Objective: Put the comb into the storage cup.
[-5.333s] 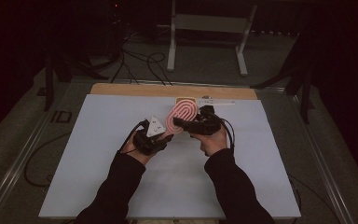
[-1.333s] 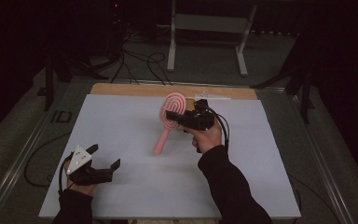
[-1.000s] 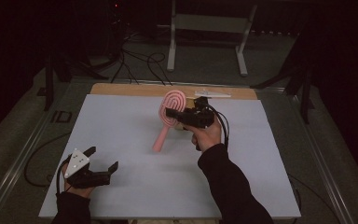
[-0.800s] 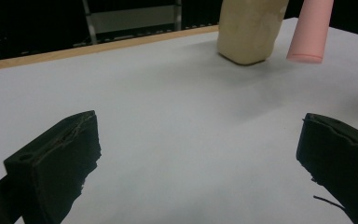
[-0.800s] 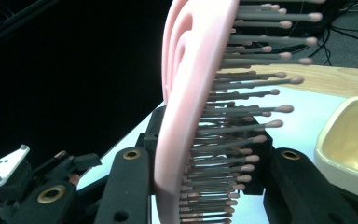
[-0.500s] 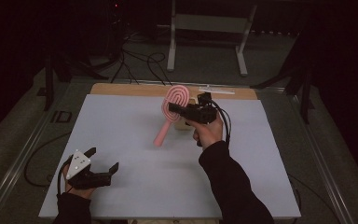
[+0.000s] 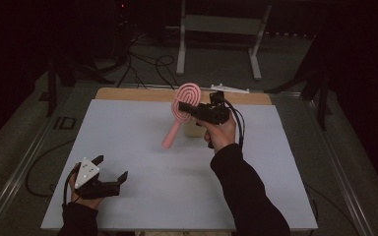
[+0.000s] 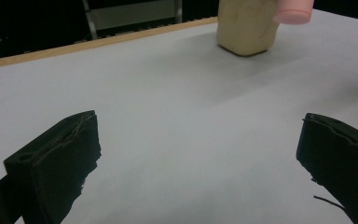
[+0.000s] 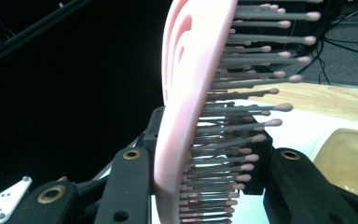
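A person sits at a white table [image 7: 142, 147] in a dark room, a two-jaw gripper in each hand. Just above the centre of the high view, the right gripper [image 7: 187, 109] clamps a pink hairbrush [image 7: 181, 110] by its oval head, jaws closed partway, one on the smooth back and one in among the bristles. The brush is lifted off the table, its handle slanting down to the left, apparently held over a tan container [image 7: 193, 129] just beneath it (perhaps its destination, though that is a guess). At the lower left of the high view, the left gripper [image 7: 112, 169] rests low near the table's near edge, jaws spread wide and empty, seemingly parked out of the way. In the left gripper view the container [image 8: 246, 25] sits at the top edge, with the handle tip beside it.
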